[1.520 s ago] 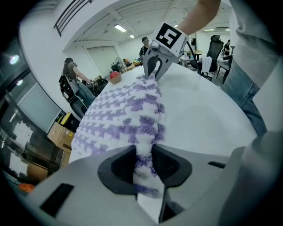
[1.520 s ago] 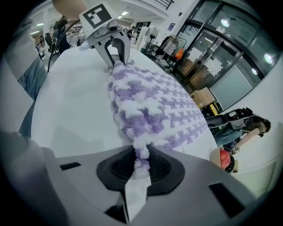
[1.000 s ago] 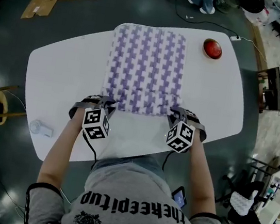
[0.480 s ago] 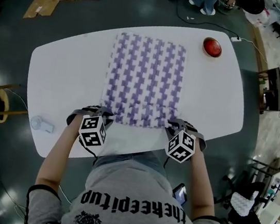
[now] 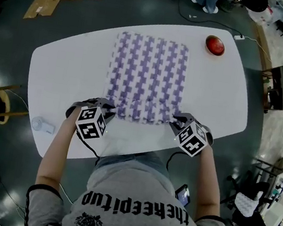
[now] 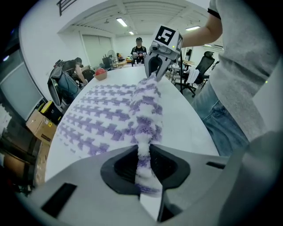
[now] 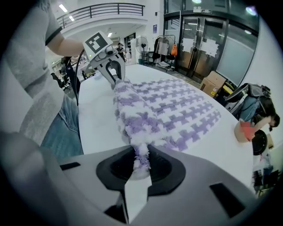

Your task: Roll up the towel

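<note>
Figure: a person is standing at the near side of a white oval bench, holding a two-jaw tool in each hand. A purple-and-white houndstooth fleece towel is lying flat down the middle of the bench. Its far right corner is lying near, but apart from, a red dome-shaped button. The left tool is pinching the towel's near left corner and the right tool is pinching its near right corner. In each gripper view a tuft of pile is sitting squeezed between the jaws, which have just been opening a little with the cloth between them. Between the two tools the near hem is lifting off the bench as a soft, plump ridge and curling toward the far end, so the first turn of the roll appears to be beginning. The cloth is looking light, thick and limp: it is sagging between the grips and is likely offering no stiffness of its own. The fluffy pile is probably giving the jaws good purchase. Taking hold at the two near corners, as here, is keeping the hem level, whereas one-sided pulling would probably be skewing the roll into a cone.
</note>
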Demonstrator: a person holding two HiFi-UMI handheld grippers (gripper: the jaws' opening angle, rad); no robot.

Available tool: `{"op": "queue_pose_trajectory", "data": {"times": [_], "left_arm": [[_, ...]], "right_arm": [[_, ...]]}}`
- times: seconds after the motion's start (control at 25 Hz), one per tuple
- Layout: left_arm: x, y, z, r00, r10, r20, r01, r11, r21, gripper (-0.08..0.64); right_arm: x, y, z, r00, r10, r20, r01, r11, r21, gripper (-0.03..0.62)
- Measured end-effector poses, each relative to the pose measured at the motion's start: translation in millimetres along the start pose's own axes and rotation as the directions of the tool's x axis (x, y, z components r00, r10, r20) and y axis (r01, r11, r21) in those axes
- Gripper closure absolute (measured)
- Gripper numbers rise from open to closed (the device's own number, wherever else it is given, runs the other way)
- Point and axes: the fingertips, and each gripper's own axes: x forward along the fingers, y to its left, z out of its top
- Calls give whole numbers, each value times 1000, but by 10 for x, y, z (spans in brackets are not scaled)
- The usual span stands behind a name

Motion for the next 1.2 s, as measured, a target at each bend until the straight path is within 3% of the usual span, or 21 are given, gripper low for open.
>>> {"op": "queue_pose_trajectory", "data": {"times": [0.24,0.56,1.2], "left_arm": [[-42,236,57,999,37,25,-37,999,-5,489],[9,610,129,993,121,-7,-121,992,41,488],[218,1179,162,986,155,-55,-152,986,66,481]], "right_arm": [[-24,-176,84,998,-48,32,47,999,24,525],[-20,-426,167,992,-118,46,116,992,46,523],[103,-970,324,966,-258,32,255,964,70,515]]}}
